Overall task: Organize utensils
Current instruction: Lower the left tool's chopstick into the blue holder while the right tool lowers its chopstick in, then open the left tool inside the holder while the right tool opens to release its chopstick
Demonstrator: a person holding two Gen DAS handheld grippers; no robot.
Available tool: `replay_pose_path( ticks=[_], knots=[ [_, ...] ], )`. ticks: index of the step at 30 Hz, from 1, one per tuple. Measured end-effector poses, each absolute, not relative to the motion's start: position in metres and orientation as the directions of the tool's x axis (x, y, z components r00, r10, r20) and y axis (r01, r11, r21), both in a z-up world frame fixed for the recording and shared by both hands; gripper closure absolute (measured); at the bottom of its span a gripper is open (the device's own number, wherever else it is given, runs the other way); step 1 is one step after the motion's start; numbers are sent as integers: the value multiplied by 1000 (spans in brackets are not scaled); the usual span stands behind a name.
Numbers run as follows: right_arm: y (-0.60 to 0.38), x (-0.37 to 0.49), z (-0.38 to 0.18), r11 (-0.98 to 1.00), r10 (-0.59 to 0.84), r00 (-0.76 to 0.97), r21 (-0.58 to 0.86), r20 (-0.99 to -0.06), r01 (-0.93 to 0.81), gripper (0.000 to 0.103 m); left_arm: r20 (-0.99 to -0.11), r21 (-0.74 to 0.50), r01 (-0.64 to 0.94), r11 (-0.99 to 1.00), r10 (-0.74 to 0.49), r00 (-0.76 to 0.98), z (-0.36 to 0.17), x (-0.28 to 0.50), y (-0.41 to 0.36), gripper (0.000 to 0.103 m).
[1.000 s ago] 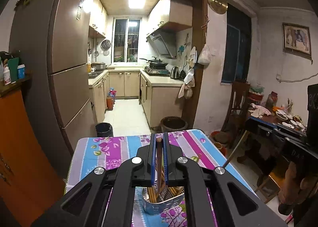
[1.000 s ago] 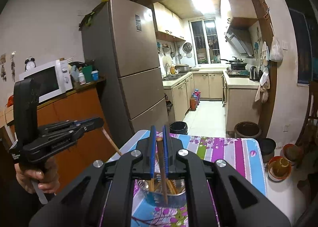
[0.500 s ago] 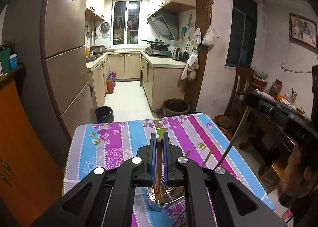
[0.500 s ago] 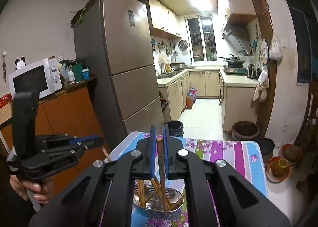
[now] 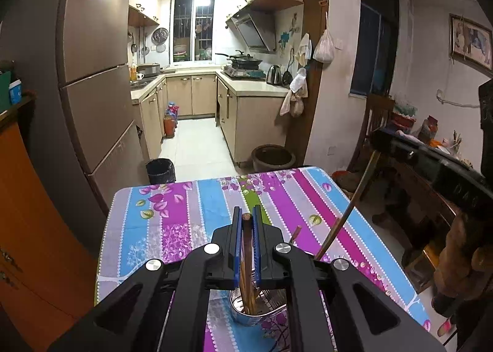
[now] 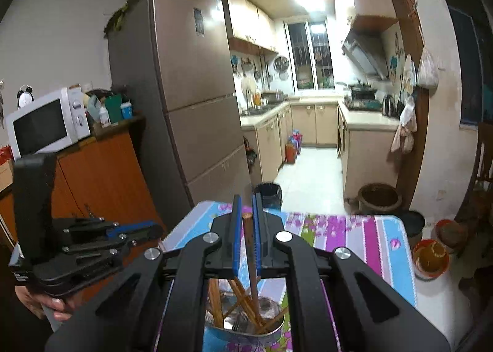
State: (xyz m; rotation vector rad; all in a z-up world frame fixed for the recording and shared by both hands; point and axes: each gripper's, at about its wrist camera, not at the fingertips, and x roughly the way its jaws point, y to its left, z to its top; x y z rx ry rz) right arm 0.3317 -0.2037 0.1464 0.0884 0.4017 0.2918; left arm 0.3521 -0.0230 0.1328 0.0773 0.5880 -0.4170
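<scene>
A steel utensil holder (image 5: 262, 313) (image 6: 271, 325) with several brown chopsticks stands on the striped floral tablecloth (image 5: 185, 207), just beneath both grippers. My left gripper (image 5: 246, 213) is shut on a dark brown chopstick (image 5: 246, 228) whose lower end reaches into the holder. My right gripper (image 6: 245, 201) is shut on another chopstick (image 6: 249, 241) that slants down into the same holder. The right gripper's body (image 5: 431, 164) and its chopstick (image 5: 354, 195) also show at the right of the left wrist view. At the left of the right wrist view, a hand (image 6: 46, 305) holds the left gripper's body (image 6: 92, 244).
A tall fridge (image 6: 185, 90) and an orange cabinet (image 6: 101, 173) with a microwave (image 6: 43, 124) flank the table's left. A black bin (image 5: 160, 170) and a clay pot (image 5: 272, 158) stand beyond the far edge. A wooden chair (image 5: 376, 124) and bowls (image 6: 429, 258) are to the right.
Both grippers have moved forward and down over the table with their chopsticks still gripped. The left one tilts further down, so more tablecloth fills its view.
</scene>
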Motion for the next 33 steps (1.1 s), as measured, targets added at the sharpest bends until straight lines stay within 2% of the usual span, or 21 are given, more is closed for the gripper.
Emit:
replay_pose_path(
  ticks=[8, 19, 20, 21, 23, 33],
  knots=[
    [-192, 345, 120, 959, 284, 837, 140, -467, -247, 98, -592, -49, 406, 912, -354, 724, 115, 364, -27, 95],
    [-187, 362, 101, 965, 262, 815, 139, -516, -223, 97, -623, -106, 388, 915, -366, 692, 95, 383, -24, 95],
    [-188, 364, 100, 969, 247, 819, 133, -518, -208, 92, -624, -113, 382, 917, -365, 691, 94, 384, -24, 92],
    [-189, 365, 101, 973, 231, 826, 129, -513, -192, 81, -620, -119, 369, 922, -359, 697, 94, 385, -22, 83],
    [-192, 366, 103, 974, 225, 838, 131, -497, -184, 76, -594, -120, 343, 931, -345, 727, 97, 384, -19, 69],
    [-200, 367, 102, 974, 224, 842, 134, -491, -181, 76, -557, 4, 299, 954, -246, 793, 96, 370, -29, 69]
  ],
)
